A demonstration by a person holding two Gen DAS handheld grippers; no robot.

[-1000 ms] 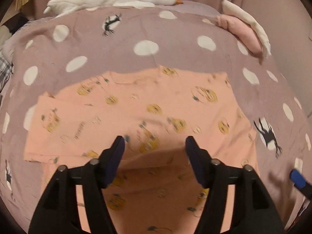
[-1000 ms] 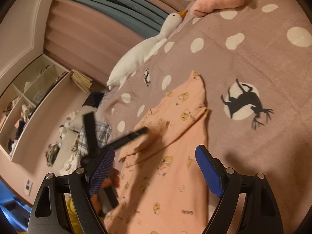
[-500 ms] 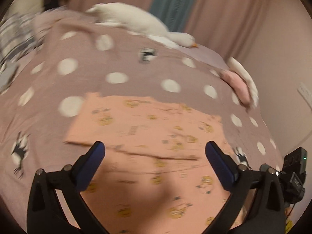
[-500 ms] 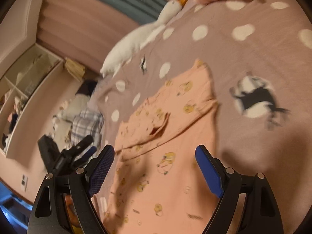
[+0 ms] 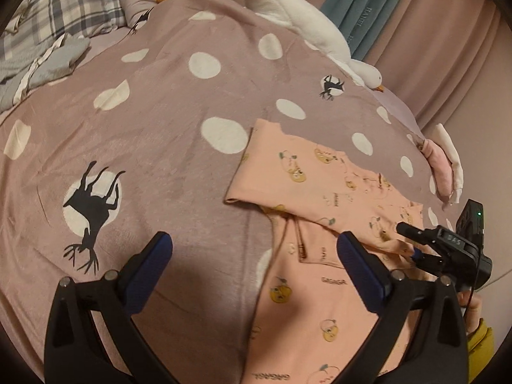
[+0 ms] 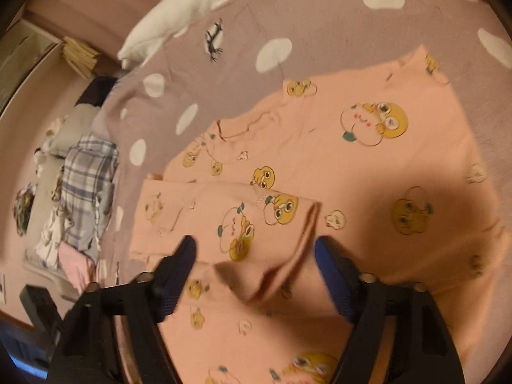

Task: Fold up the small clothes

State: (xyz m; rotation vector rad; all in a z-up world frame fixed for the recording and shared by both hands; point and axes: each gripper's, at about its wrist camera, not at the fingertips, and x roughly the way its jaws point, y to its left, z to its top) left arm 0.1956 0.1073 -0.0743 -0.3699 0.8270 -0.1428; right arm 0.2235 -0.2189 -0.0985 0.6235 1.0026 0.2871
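A small pink shirt (image 5: 323, 198) printed with yellow cartoon faces lies flat on the mauve bedspread (image 5: 153, 147), one sleeve folded across its body. My left gripper (image 5: 256, 259) is open and empty, hovering over the shirt's left edge. The right gripper (image 5: 412, 243) shows in the left wrist view at the far right, low over the shirt. In the right wrist view the shirt (image 6: 368, 166) fills the frame and my right gripper (image 6: 256, 252) is open, its fingers either side of the folded sleeve's cuff (image 6: 288, 256), apparently not gripping it.
A white goose plush (image 5: 304, 28) lies at the bed's far edge. Folded pink and white clothes (image 5: 444, 166) sit at the right. A plaid pillow (image 5: 60, 9) and grey cloth (image 5: 44, 67) lie at the far left. Curtains hang behind.
My left gripper has opened wide, let go of the shirt and swung left. My right gripper has come down close over the folded sleeve.
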